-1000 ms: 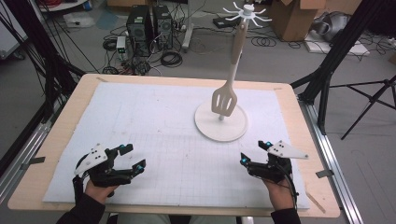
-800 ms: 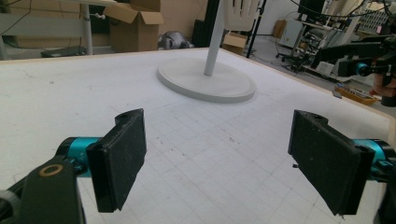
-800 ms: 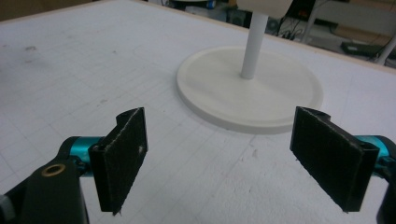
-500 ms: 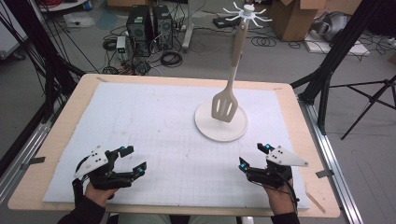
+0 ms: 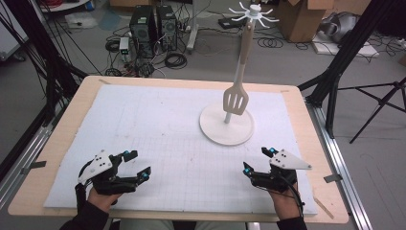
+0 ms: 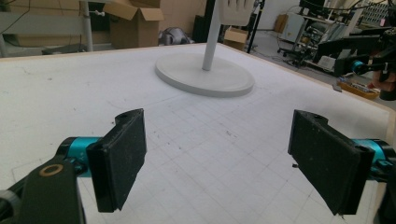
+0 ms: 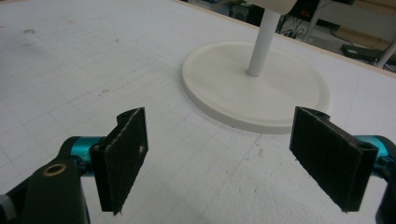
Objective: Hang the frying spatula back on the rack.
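no readable text, labels, brands or numbers anywhere

1. Slotted spatula [image 5: 236,99]: pale beige, hanging upright with handle up and blade down from a hook of the stand, blade just above the base, near the pole.
2. Hook stand [image 5: 227,125]: white, with a round flat base, an upright pole and a ring of hooks at the top; standing on the white mat on the table's far right part.
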The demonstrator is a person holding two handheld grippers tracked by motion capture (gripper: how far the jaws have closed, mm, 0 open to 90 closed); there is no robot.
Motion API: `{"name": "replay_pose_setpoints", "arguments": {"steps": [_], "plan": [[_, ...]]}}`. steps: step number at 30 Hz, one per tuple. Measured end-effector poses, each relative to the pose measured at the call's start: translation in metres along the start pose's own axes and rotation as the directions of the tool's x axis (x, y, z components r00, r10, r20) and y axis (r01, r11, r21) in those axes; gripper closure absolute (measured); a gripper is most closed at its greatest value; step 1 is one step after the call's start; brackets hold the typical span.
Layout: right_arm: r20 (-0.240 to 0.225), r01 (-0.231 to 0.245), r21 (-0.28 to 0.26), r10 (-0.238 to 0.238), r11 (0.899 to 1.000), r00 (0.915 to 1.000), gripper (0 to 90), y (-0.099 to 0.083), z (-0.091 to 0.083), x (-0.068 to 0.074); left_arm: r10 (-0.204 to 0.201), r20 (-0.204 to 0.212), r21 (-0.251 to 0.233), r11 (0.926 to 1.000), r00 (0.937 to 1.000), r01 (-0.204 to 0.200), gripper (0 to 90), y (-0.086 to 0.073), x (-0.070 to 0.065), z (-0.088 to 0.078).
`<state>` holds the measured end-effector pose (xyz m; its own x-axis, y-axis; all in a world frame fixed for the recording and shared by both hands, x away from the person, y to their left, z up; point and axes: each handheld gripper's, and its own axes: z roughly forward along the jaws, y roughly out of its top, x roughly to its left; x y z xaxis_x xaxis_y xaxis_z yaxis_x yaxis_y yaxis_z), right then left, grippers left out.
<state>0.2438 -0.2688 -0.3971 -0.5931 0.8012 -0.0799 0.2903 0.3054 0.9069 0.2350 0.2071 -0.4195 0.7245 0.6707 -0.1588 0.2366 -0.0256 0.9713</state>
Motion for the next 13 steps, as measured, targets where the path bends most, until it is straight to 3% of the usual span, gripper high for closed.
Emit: {"name": "replay_pose_setpoints", "arguments": {"steps": [13], "plan": [[0.004,-0.003,0.021,0.003,1.000,1.0000,18.1,-0.0016,0.0026,-0.0013,0.002,0.000,0.013,0.9999,1.0000,-0.002,20.3,-0.0008,0.0005,0.0010]]}}
